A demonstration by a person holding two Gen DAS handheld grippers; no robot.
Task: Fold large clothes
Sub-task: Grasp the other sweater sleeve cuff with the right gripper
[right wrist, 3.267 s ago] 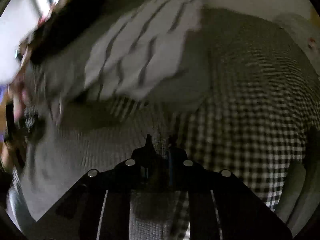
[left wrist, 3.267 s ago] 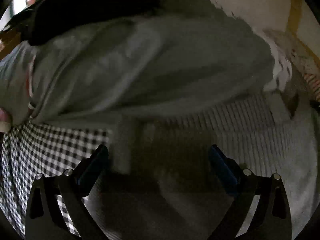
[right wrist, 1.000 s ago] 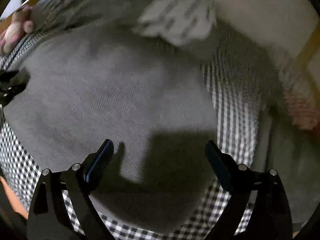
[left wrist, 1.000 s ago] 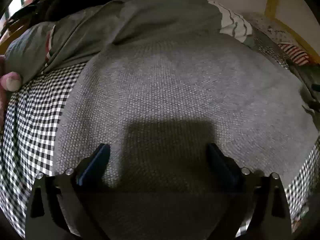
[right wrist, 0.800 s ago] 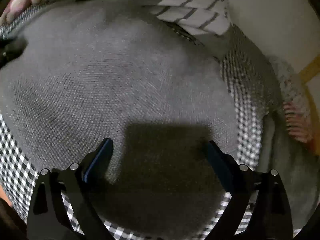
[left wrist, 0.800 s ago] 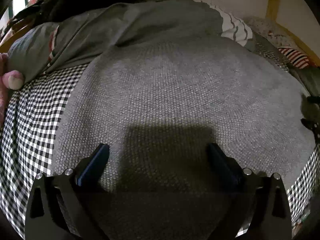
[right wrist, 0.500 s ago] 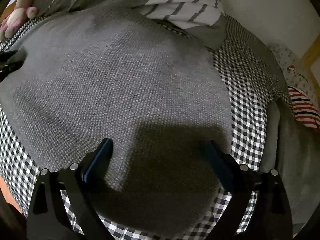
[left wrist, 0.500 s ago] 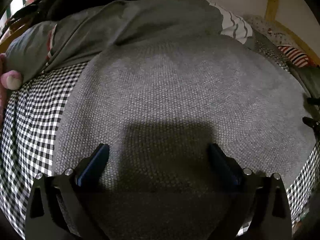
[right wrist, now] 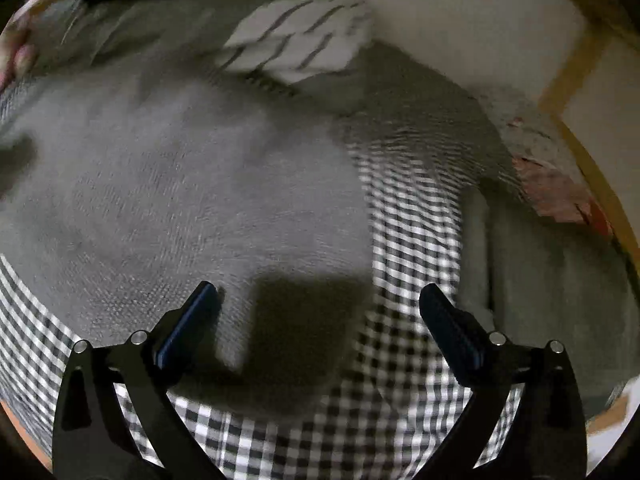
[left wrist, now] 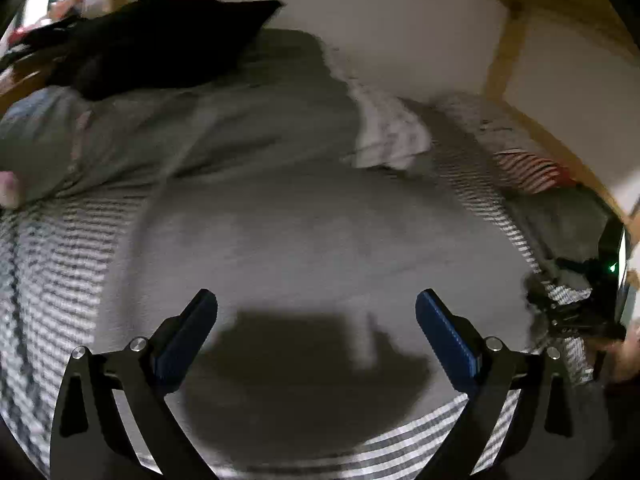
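Both claws hang spread over the folded grey sweater [left wrist: 320, 240] on the checked bedsheet [right wrist: 400, 380]; the left claw [left wrist: 316, 320] grips nothing, the right claw [right wrist: 318, 312] is widening, empty.

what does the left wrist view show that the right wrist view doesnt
Only the left wrist view shows the black garment heaped at the back and the right gripper at the frame's right edge. Only the right wrist view shows the tall grey fabric fold beside the checked sheet. Both show the folded grey knit sweater, the striped white garment, the wooden frame, and open, empty jaws; the right gripper's are opening.
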